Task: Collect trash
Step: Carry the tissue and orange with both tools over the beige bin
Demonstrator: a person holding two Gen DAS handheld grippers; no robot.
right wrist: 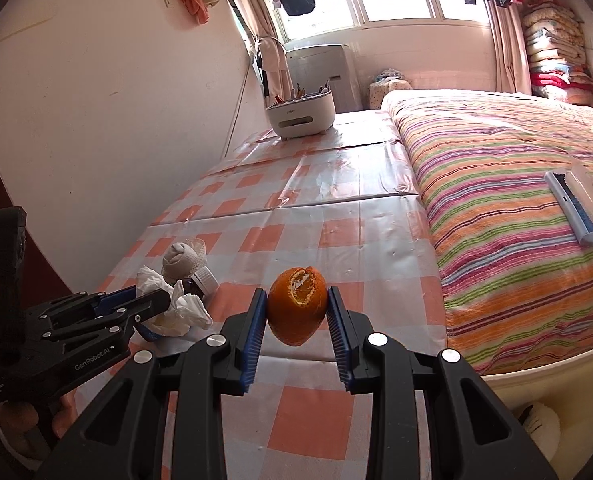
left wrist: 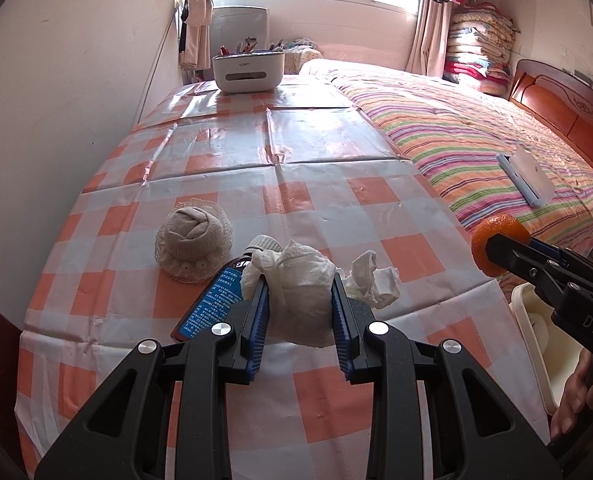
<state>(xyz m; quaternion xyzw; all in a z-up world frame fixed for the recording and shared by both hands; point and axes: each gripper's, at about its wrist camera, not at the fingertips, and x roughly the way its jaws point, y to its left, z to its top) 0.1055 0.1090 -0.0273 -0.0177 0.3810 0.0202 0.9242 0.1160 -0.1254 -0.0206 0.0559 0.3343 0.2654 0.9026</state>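
Observation:
My left gripper (left wrist: 299,284) is shut on a crumpled white tissue wad (left wrist: 302,292), held over the near part of the orange-and-white checked table (left wrist: 336,216). A second crumpled tissue (left wrist: 372,280) shows just right of that wad. A dark bottle (left wrist: 216,296) with a blue label and white cap lies under the left finger. My right gripper (right wrist: 296,300) is shut on a torn orange peel (right wrist: 296,308), lifted off the table. The left wrist view shows the orange peel (left wrist: 494,236) at the right table edge, above a cream bin (left wrist: 536,344). In the right wrist view the left gripper (right wrist: 152,300) with its tissue (right wrist: 176,312) is at lower left.
A rolled beige sock with lace trim (left wrist: 194,240) lies left of the bottle. A white organiser box (left wrist: 248,66) with pens stands at the table's far end. The striped bed (left wrist: 476,136) adjoins the right side, with a white brush (left wrist: 530,178) on it. A wall runs along the left.

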